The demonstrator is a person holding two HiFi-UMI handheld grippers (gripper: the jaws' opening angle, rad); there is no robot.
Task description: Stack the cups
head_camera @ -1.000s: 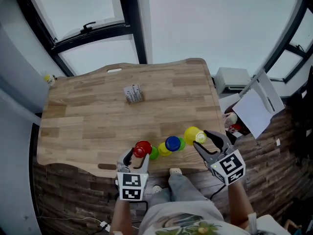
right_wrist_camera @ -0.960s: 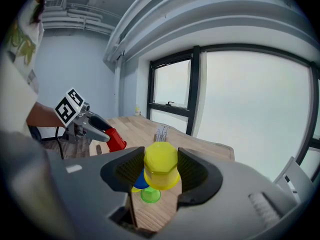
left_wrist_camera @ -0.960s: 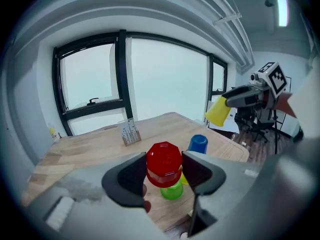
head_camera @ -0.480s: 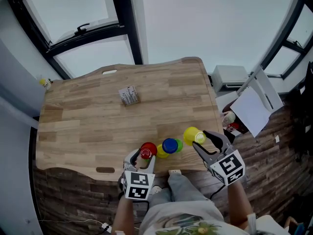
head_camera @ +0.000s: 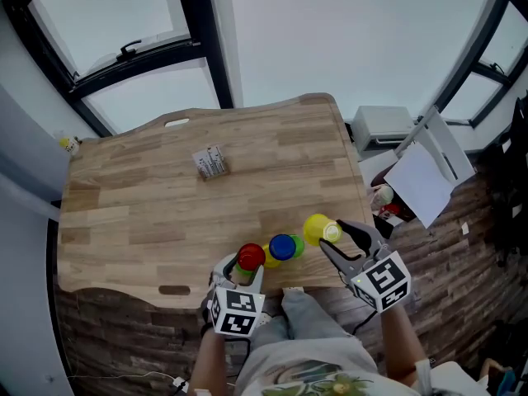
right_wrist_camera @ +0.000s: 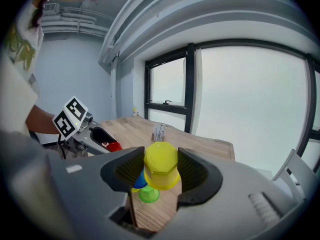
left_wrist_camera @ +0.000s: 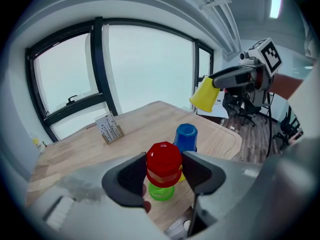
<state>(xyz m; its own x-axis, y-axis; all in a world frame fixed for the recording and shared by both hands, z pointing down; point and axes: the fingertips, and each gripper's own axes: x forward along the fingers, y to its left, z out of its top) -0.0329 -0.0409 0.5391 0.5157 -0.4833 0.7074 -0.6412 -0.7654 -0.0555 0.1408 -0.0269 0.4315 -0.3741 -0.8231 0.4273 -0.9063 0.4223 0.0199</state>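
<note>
Two claws each hold a cup over the near edge of the wooden bench (head_camera: 148, 213).

The left claw (head_camera: 245, 264) pinches the red cup (head_camera: 251, 255). In the left gripper view the red cup (left_wrist_camera: 163, 160) is upside down and sits snug between the two jaws, which press on its sides. Right under it stands a green cup (left_wrist_camera: 161, 190), also upside down. The red cup is over the green one, but I cannot tell if they touch.

The right claw (head_camera: 332, 236) pinches the yellow cup (head_camera: 318, 228). In the right gripper view the yellow cup (right_wrist_camera: 161, 166) is upside down too, and the jaws squeeze it from both sides. It is up in the air, above the bench edge and off to the right of the other cups.

Between the two claws stands the blue cup (head_camera: 282, 246). It is upside down on the bench, close beside the red cup, and a bit of yellow peeks out at its bottom rim.

Farther back, near the middle of the bench, stands a small card holder (head_camera: 211, 162), well apart from the cups. Behind the bench are big windows (head_camera: 165, 64) with black frames.
</note>
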